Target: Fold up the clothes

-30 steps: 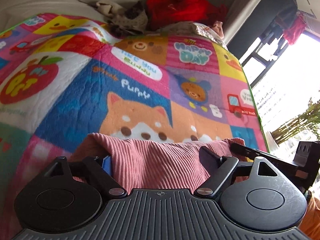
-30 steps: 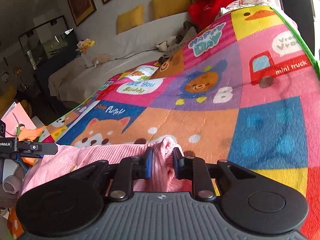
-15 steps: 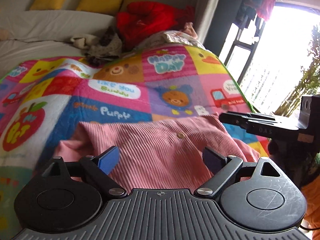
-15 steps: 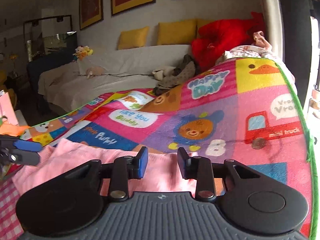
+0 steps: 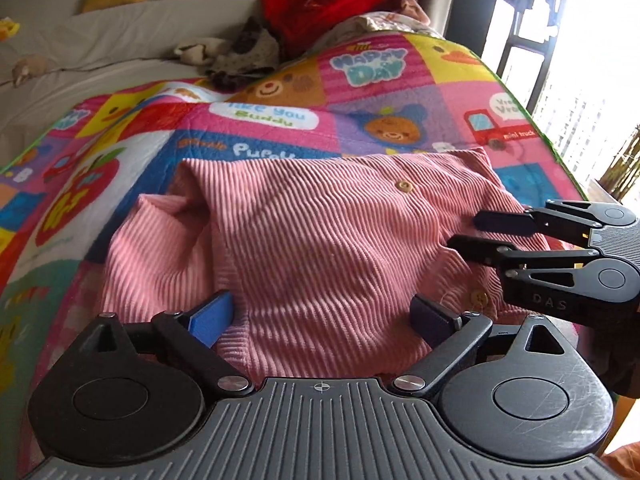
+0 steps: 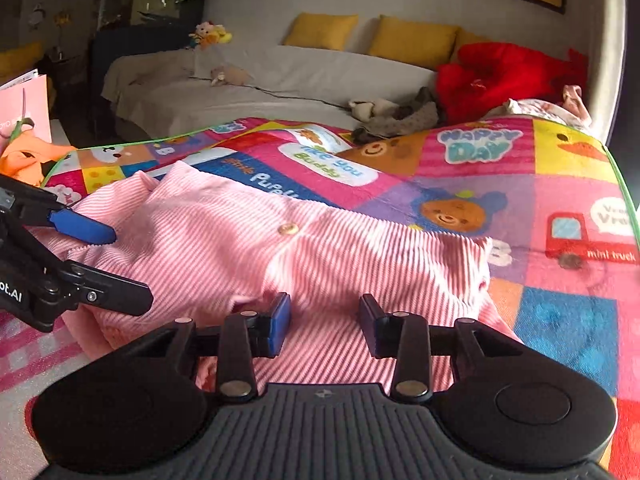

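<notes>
While both claws hang spread apart with nothing between their fingers, the pink corduroy garment [image 5: 320,240] lies loose on the patchwork play mat [image 5: 400,96], bunched into a rough rectangle with nothing holding it in shape. The left claw [image 5: 320,320] sits low over the near hem, its jaws set wide and gripping nothing; the right claw [image 6: 324,320] hovers over the garment's other near edge, also released.

The fold looks soft and puffy, not flat. On the left a sleeve or side panel [image 5: 156,240] humps up under the top layer, so my guess is that a grab from here could pinch only the upper layer and peel it back, undoing the fold. Thick ribbed cloth like this probably springs open when let go, so any crease may not stay.

Two buttons [image 5: 404,186] show on the top face; a finger closing on one could slip off the cloth. The claws also sit near each other at the near right corner, so a careless reach risks a knock between them. The mat is plush and lies over an uneven surface, so dragging the garment may wrinkle both. The garment lies toward the mat's near edge, and a pull that way might slide it off
</notes>
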The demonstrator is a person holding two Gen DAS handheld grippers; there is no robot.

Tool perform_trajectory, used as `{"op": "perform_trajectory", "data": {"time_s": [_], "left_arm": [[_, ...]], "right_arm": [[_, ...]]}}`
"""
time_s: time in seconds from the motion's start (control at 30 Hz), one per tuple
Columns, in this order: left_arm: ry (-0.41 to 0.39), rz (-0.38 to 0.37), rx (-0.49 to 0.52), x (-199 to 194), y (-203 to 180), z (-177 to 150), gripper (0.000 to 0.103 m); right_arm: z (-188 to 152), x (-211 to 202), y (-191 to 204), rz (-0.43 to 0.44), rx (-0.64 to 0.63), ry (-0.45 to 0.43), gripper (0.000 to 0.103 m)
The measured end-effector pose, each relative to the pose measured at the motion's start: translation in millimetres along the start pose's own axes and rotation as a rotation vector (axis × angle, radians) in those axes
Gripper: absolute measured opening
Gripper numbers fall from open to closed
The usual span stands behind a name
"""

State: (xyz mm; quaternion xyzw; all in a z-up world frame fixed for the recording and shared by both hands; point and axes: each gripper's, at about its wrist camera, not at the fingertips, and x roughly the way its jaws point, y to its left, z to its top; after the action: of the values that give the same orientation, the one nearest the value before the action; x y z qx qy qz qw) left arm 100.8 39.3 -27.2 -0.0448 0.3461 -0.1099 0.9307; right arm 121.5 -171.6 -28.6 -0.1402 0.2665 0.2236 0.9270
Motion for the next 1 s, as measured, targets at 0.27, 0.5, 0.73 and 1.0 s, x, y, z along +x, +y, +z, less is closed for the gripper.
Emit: {"op": "perform_trajectory", "data": {"time_s": [0.27, 0.5, 0.73, 1.0], "left_arm": [[-0.013, 0.019, 0.02, 1, -5, -4, 0.103], [-0.018, 0.01, 0.012, 1, -4, -5, 0.103], [-0.053, -0.056, -0.087, -22, 15, -10, 0.103], [-0.127, 0.171, -0.203, -60, 64, -18, 0.098]], "right_arm": [[-8, -3, -5, -0.006, 0.039, -0.007, 0.045], [-8, -1, -6, -0.017, 0.046, -0.006, 0.051], [-8, -1, -9, -0.017, 0.062, -0.012, 0.056], [-9, -2, -13, -0.001, 0.087, -0.021, 0.057]]}}
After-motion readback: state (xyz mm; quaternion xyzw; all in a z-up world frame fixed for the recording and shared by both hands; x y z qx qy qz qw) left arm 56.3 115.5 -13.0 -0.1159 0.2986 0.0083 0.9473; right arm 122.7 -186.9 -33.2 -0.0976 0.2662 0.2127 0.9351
